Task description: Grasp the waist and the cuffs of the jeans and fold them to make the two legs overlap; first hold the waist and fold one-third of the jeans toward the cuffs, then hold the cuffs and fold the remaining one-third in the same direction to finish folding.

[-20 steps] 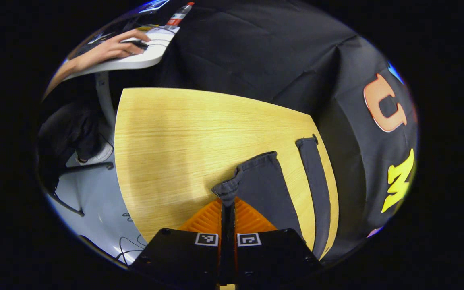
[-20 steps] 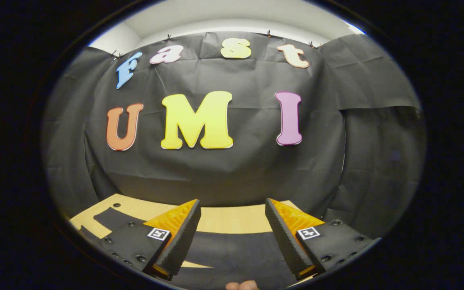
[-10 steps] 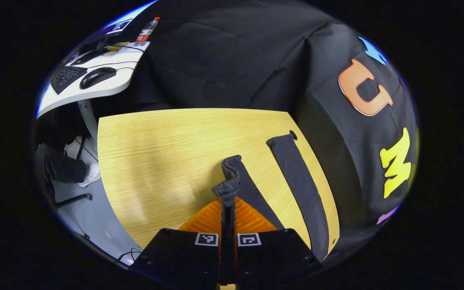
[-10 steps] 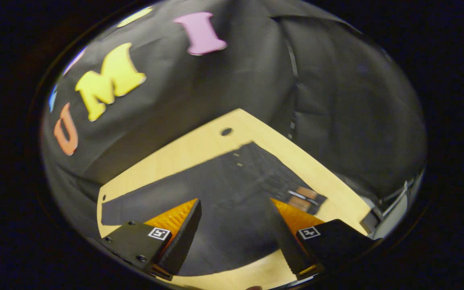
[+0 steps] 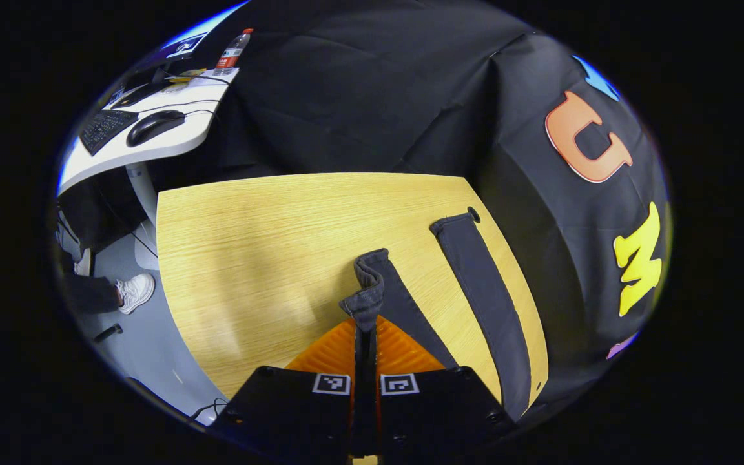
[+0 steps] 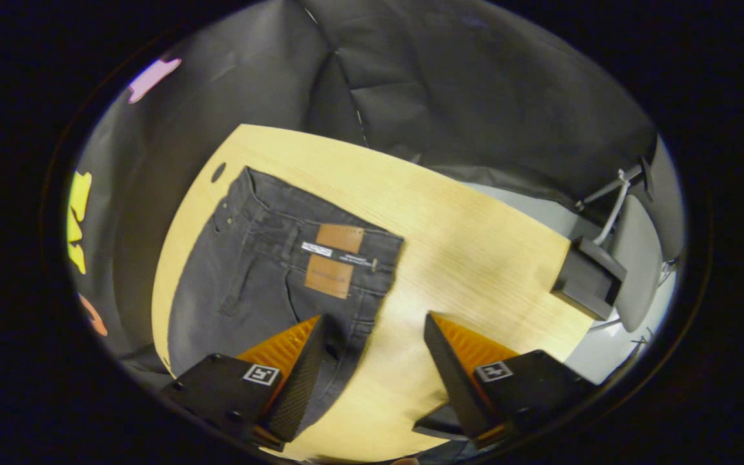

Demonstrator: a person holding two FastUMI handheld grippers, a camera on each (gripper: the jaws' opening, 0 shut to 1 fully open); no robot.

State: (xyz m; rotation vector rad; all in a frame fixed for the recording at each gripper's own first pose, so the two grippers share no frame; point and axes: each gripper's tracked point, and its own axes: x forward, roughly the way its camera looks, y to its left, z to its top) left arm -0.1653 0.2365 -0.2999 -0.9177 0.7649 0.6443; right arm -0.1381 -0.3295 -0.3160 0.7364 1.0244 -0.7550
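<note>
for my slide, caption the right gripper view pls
Open right claw hovering over dark jeans on wooden table.

You're looking at one pair of jeans [image 6: 262,278] with two legs showing — two grippers, one wooden table [image 5: 268,245], one keyboard [image 5: 102,126], one mouse [image 5: 152,125], one bottle [image 5: 232,50].

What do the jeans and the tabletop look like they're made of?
Jeans: dark grey denim, matte, judging by the stitched seams, rivets and brown waist patches, which may be leather or card. Table: pale wood look with fine straight grain, smooth; could be laminate rather than solid wood.
</note>
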